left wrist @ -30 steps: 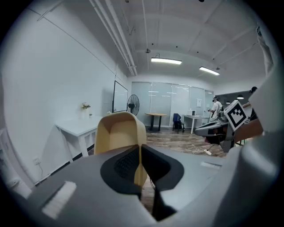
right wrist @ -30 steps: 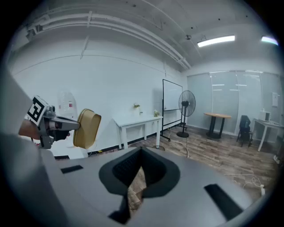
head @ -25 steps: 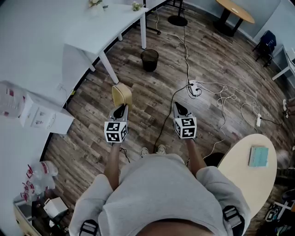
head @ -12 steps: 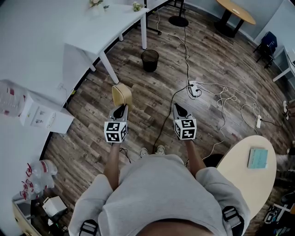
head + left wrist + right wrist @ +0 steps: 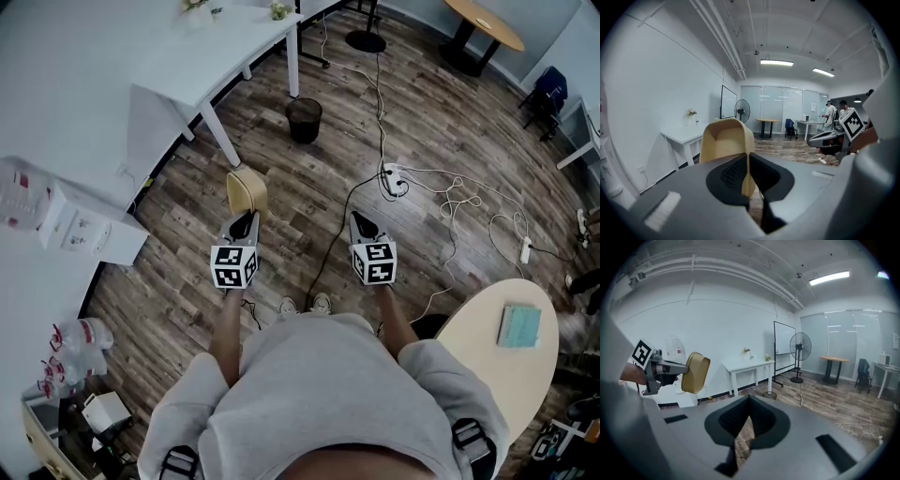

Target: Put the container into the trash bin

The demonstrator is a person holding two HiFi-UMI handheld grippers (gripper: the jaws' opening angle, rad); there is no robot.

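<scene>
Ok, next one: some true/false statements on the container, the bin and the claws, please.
1. The left claw is clamped on the tan plastic container. True.
2. The container already lies in the black mesh trash bin. False: it is held in the air, short of the bin.
3. The right claw holds nothing. True.
4. The bin lies tipped on its side. False: it stands upright on the wooden floor, by a leg of the white table.

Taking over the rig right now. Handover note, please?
Left hand-held gripper: shut on the wall of the tan, open plastic container, held above the wood floor.
Right hand-held gripper: shut, empty, beside it.
Small black round trash bin: on the floor ahead, by the white table's leg, apart from the container.
Done: container gripped and lifted.
To do: carry it to the bin, release it inside.
</scene>
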